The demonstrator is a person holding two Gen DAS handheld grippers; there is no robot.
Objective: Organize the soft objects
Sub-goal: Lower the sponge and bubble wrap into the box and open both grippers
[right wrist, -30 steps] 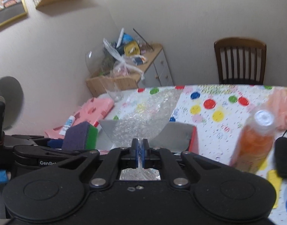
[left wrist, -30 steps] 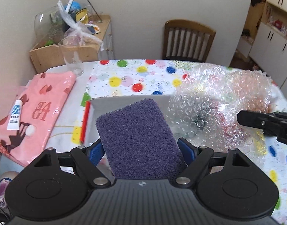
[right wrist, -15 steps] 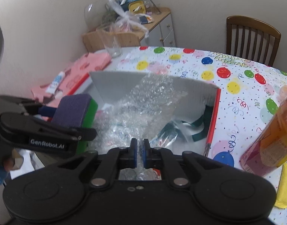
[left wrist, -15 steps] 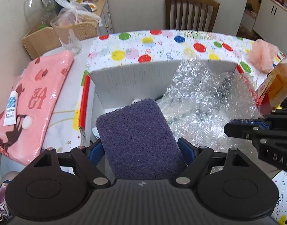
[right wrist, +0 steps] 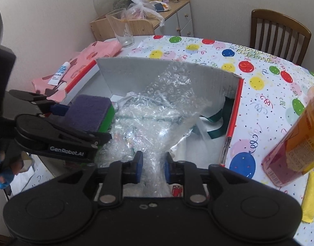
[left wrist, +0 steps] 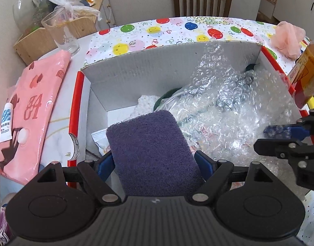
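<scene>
**Meanwhile, over the box: sponge gripped, bubble wrap let loose**

Meanwhile, the left gripper is clamping a purple-and-green sponge between its blue pads, holding it above the near left corner of the open cardboard box. The right gripper is hovering at the box's near edge with its jaws standing apart, a strand of bubble wrap passing loosely between them. Most of the wrap is lying crumpled inside the box, over a clear bag with green handles. An orange bottle is leaning just beside the box's right wall, on the balloon-print tablecloth. A pink packaged cloth is lying left of the box.
</scene>
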